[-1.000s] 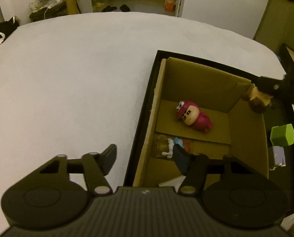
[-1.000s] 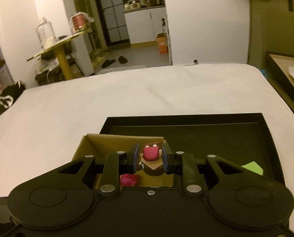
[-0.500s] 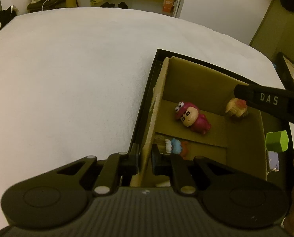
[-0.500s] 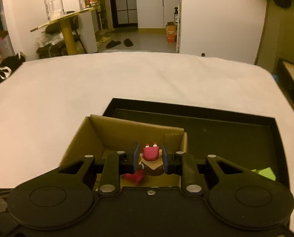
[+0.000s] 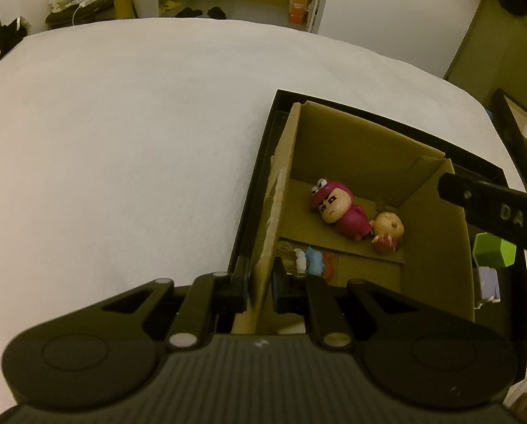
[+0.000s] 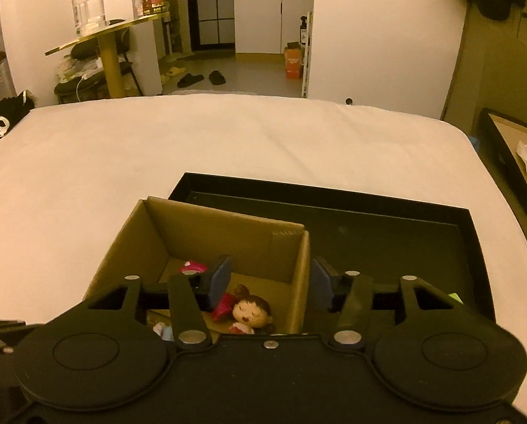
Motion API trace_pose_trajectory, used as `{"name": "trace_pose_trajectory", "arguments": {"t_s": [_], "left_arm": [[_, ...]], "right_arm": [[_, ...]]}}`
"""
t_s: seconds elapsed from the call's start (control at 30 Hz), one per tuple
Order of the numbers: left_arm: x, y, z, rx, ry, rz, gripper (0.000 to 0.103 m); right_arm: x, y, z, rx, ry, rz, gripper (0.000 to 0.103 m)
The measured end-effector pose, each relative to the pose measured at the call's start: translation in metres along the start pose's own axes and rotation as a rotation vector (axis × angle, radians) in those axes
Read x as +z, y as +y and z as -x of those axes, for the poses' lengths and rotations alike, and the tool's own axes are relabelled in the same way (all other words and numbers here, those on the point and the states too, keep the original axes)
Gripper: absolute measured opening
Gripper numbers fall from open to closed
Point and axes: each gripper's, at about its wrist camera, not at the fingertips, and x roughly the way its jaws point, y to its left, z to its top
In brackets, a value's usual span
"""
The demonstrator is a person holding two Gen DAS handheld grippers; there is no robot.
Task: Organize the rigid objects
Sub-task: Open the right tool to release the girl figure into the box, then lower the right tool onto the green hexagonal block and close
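Note:
A brown cardboard box (image 5: 362,145) stands in a black tray (image 5: 252,190) on the white cloth. Inside lie a pink-suited figurine (image 5: 337,208), a brown-haired doll figurine (image 5: 387,229) and a small blue-and-white toy (image 5: 309,258). My left gripper (image 5: 259,282) is shut on the box's left wall. My right gripper (image 6: 270,282) is open above the box, straddling its right wall; the doll (image 6: 249,312) lies below it. The right gripper's finger (image 5: 493,208) crosses the left wrist view.
A green cube (image 5: 493,251) and a pale purple toy (image 5: 489,282) lie in the tray right of the box. A second black tray (image 6: 510,155) with paper sits at the far right. The white cloth (image 5: 122,141) spreads left and behind.
My right gripper opened and dropped the doll figurine into the box beside the pink figurine. My left gripper closed on the box's left wall and still holds it.

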Motion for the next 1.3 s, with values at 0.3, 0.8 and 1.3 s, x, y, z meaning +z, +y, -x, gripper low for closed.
{"name": "trace_pose_trajectory", "arguments": {"t_s": [0.3, 0.8, 1.3], "left_arm": [[0.001, -0.013, 0.008, 0.052, -0.019, -0.052, 0.011], [0.004, -0.033, 0.011, 0.141, -0.015, -0.117, 0.012], [0.016, -0.062, 0.010, 0.221, -0.009, -0.183, 0.047]], "right_arm": [[-0.007, -0.033, 0.013, -0.014, -0.014, -0.062, 0.051], [-0.023, -0.081, 0.021, -0.015, -0.037, -0.134, 0.065], [-0.048, -0.127, 0.005, -0.029, -0.017, -0.265, 0.080]]}}
